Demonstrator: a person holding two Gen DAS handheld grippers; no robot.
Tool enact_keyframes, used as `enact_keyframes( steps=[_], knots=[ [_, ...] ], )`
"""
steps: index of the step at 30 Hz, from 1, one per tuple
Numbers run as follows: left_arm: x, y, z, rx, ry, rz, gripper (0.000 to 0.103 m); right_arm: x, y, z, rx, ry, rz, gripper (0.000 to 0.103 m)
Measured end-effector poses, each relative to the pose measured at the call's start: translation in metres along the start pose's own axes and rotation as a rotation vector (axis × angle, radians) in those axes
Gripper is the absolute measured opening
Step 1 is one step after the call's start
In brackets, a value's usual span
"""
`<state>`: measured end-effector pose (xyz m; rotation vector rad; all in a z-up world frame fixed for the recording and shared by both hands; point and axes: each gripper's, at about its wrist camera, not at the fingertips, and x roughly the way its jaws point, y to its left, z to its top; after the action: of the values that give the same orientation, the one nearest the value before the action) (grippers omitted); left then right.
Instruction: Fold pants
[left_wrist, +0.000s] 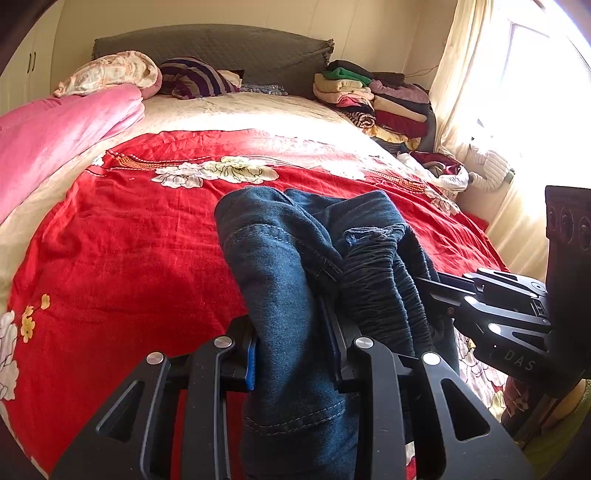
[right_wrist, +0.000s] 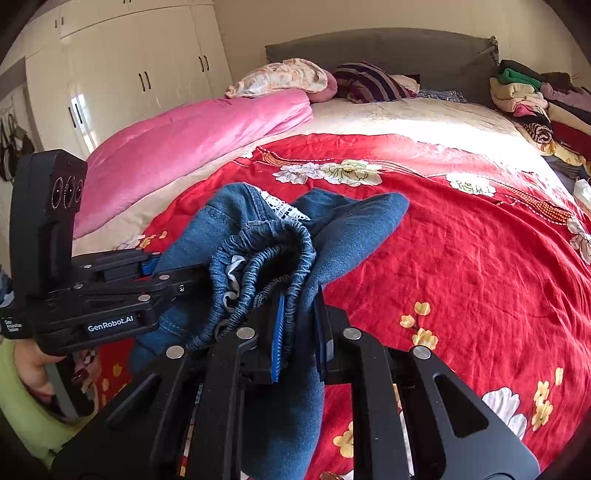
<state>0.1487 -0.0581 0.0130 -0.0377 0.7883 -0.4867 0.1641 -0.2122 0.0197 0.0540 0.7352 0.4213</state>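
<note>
Above near edge of bed (left_wrist: 129, 240), I hold pants (left_wrist: 295, 266) bunched: left gripper (left_wrist: 293, 354) and right gripper (right_wrist: 299, 332) fingers clamped on denim. Still pickup stage; next, spread waistband (right_wrist: 266, 254) flat on red cover.

pants (left_wrist: 280, 266): blue denim, matt, white stitching, ribbed elastic waistband | left gripper (left_wrist: 291, 354): matt black plastic, shiny metal rivets, blue pads | right gripper (right_wrist: 299, 332): same finish | bedspread (left_wrist: 140, 240): red creased cloth, floral print | quilt (right_wrist: 192, 136): pink, soft sheen | wardrobe (right_wrist: 122, 81): glossy cream
</note>
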Motion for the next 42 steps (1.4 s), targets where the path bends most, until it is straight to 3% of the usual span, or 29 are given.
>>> enact_keyframes(
  steps=[15,23,30,42],
  knots=[
    [0.022,0.007,-0.01,0.002,0.037,0.043,0.027,0.027,-0.02,-0.012,0.071,0.068,-0.036,0.009],
    [0.028,0.012,-0.014,0.002,0.05,0.053,0.03,0.038,-0.026,-0.022,0.068,0.118,-0.113,0.014],
    [0.034,0.014,-0.018,-0.003,0.066,0.059,0.033,0.047,-0.039,-0.03,0.115,0.175,-0.183,0.034],
    [0.036,0.016,-0.02,-0.009,0.072,0.055,0.039,0.044,-0.046,-0.032,0.15,0.185,-0.227,0.055]
  ],
)
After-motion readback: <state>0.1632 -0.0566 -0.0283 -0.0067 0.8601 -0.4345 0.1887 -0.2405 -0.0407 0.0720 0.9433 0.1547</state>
